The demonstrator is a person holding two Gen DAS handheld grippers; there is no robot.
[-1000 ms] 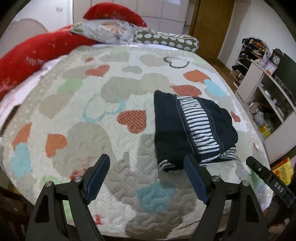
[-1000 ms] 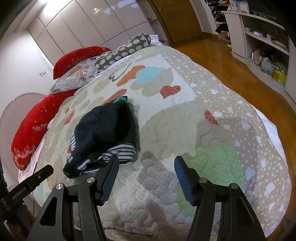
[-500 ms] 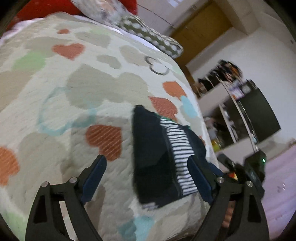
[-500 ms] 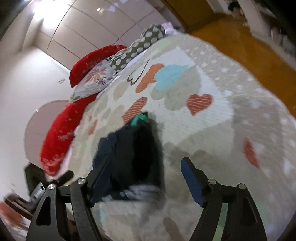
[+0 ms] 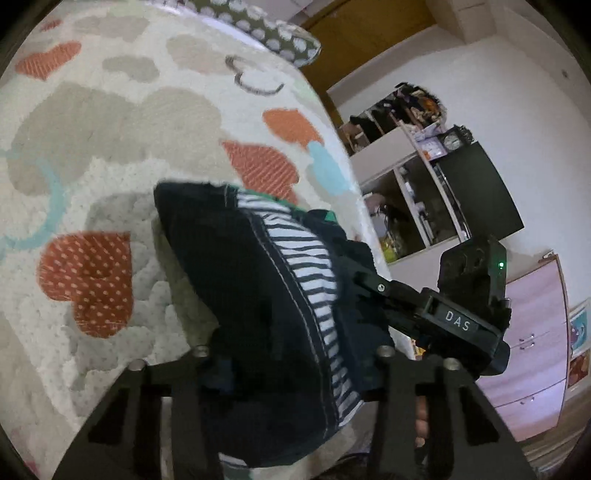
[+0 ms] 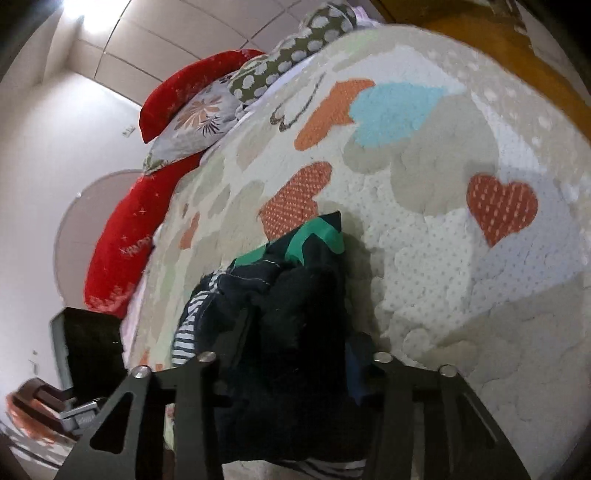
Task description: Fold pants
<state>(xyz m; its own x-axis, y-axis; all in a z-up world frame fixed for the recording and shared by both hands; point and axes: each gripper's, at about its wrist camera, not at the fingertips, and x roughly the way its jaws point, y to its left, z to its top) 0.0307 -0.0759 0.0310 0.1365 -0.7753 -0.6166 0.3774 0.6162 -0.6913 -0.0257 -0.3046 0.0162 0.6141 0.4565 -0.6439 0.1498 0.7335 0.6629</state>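
Note:
The folded dark navy pants [image 5: 236, 280] with a black-and-white striped band and a green patch lie on the heart-patterned bedspread [image 5: 110, 122]. My left gripper [image 5: 291, 373] is wide open, its fingers either side of the near end of the bundle, the pads hidden by cloth. My right gripper [image 6: 295, 376] is also open, straddling the pants [image 6: 295, 314] from the other side; its blue pad [image 6: 356, 373] shows at the right. The right gripper's body shows in the left wrist view [image 5: 443, 321].
Red, floral and spotted pillows [image 6: 207, 110] lie at the head of the bed. Shelves and a dark screen [image 5: 476, 192] stand beyond the bed's edge, with a wooden door [image 5: 369, 33] behind. A dark object [image 6: 88, 350] stands at the left of the bed.
Both grippers have moved forward and down onto the pants, which now fill the space between each pair of fingers. Both views have tilted. The fingers stay apart.

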